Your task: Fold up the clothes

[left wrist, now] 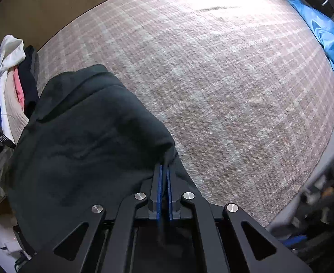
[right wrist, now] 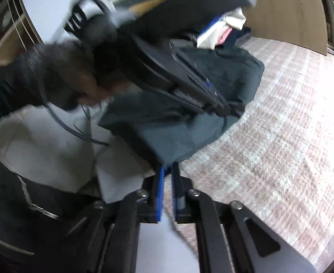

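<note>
A dark teal garment point(left wrist: 87, 136) lies bunched on the plaid cover point(left wrist: 212, 79), at the left of the left wrist view. My left gripper point(left wrist: 164, 168) is shut on a fold at the garment's near edge, its blue pads point(left wrist: 159, 182) pinching the cloth. In the blurred right wrist view the same garment point(right wrist: 167, 132) hangs as a bundle, and its lowest corner sits between the tips of my right gripper point(right wrist: 168, 167), which is shut on it. The left gripper point(right wrist: 231, 112) reaches in from the upper left and grips the bundle's right side.
A pile of white, pink and dark clothes point(left wrist: 10, 72) lies just left of the garment. Bright blue fabric point(left wrist: 326, 38) lies at the cover's far right edge. A person's dark sleeve point(right wrist: 30, 79) and cables fill the left of the right wrist view, over white cloth point(right wrist: 53, 154).
</note>
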`<state>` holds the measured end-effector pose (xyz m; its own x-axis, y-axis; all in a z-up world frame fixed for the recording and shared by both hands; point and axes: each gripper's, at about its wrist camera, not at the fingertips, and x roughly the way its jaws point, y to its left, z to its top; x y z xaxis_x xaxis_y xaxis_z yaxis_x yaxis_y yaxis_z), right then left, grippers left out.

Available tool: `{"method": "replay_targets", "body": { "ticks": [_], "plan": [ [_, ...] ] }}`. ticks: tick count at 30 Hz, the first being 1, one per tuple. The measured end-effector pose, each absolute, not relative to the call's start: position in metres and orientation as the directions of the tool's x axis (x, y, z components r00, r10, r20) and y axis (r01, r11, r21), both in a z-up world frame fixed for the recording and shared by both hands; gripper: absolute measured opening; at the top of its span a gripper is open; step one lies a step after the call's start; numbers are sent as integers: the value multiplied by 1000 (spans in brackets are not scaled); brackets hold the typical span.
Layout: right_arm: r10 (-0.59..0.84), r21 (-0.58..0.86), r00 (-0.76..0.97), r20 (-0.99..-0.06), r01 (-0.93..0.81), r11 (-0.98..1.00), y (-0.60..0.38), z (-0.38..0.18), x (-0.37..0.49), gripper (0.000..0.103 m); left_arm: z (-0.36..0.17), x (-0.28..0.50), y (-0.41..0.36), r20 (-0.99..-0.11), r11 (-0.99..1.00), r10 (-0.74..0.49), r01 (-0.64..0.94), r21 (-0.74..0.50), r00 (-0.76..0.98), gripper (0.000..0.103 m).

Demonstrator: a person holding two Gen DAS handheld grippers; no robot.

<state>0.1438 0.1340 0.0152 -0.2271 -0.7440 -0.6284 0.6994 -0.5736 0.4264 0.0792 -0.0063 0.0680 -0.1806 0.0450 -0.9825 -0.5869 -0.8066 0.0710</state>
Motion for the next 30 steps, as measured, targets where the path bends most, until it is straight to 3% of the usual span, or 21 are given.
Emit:
{"method": "replay_targets", "body": {
  "ticks": [3, 5, 7, 8, 9, 11, 17, 18, 19, 25, 30],
  "plan": [
    [-771, 463, -173, -612, 713, -527, 130, 17, 159, 1, 68, 80, -10, -983, -812, 73, -583, 39, -166, 4],
    [-732, 410, -201, -651, 719, -561, 132, 17, 162, 2, 70, 83, -12, -982, -807, 85, -589, 30, -167, 4],
    [-708, 427, -208, -675, 673, -605, 141, 11, 152, 11, 71, 84, -14, -982, -806, 91, -591, 25, -165, 4],
    [-693, 420, -230, -683, 652, -631, 143, 9, 146, 26, 71, 85, -15, -982, -805, 93, -593, 24, -165, 4],
    [-678, 413, -252, -691, 632, -656, 145, 6, 141, 32, 71, 85, -16, -982, -807, 95, -591, 20, -163, 4],
    [-690, 410, -262, -674, 644, -645, 146, 7, 136, 34, 71, 86, -17, -982, -808, 97, -588, 17, -161, 4],
    [-695, 385, -213, -687, 705, -596, 125, 1, 120, 31, 70, 91, -19, -982, -806, 90, -592, 26, -166, 4],
    [-707, 399, -211, -675, 701, -591, 126, 1, 118, 15, 70, 91, -20, -982, -807, 90, -590, 26, -166, 4],
    [-715, 412, -209, -668, 696, -588, 126, 0, 117, 10, 69, 91, -21, -982, -808, 91, -589, 23, -164, 4],
    [-744, 434, -211, -634, 699, -568, 124, 4, 128, 6, 67, 94, -24, -982, -809, 105, -587, 6, -156, 5],
    [-718, 512, -78, -692, 648, -564, 131, -7, 127, 9, 75, 100, -31, -977, -809, 140, -588, -18, -163, 8]
  ]
}}
